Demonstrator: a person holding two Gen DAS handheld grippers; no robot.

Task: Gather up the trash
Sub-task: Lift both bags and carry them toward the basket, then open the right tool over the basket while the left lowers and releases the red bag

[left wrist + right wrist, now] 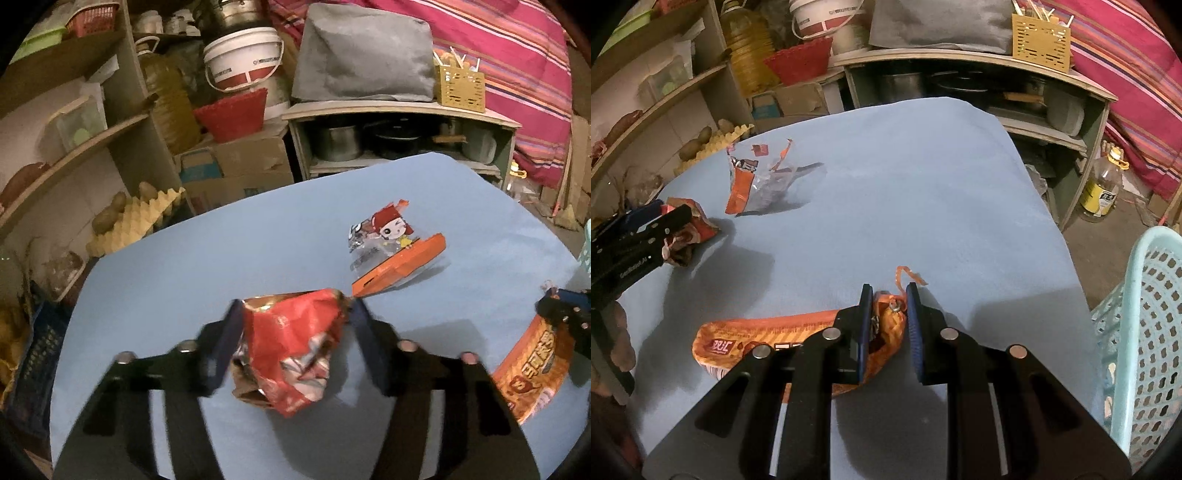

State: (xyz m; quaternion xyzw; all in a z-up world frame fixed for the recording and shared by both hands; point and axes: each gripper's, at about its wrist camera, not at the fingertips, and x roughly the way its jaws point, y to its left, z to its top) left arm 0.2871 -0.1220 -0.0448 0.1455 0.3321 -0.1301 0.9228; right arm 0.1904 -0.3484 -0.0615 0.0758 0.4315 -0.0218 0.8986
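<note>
A crumpled red snack wrapper (291, 350) sits between the fingers of my left gripper (295, 314), both pads pressing its sides just above the blue table (207, 258). In the right wrist view that left gripper (674, 230) shows at the left edge with the red wrapper (689, 236) in it. My right gripper (888, 291) is shut on the bunched end of a long orange wrapper (768, 332), which lies on the table. In the left wrist view the orange wrapper (532, 373) hangs from the right gripper (557, 314). A third, clear-and-orange wrapper with a cartoon figure (391, 251) lies loose farther back.
A light blue plastic basket (1145, 314) stands beside the table's right edge. Behind the table are a low shelf with pots (402, 140), a red basket (232, 114), cardboard boxes and an oil bottle (170, 99). Another bottle (1102, 188) stands on the floor at the right.
</note>
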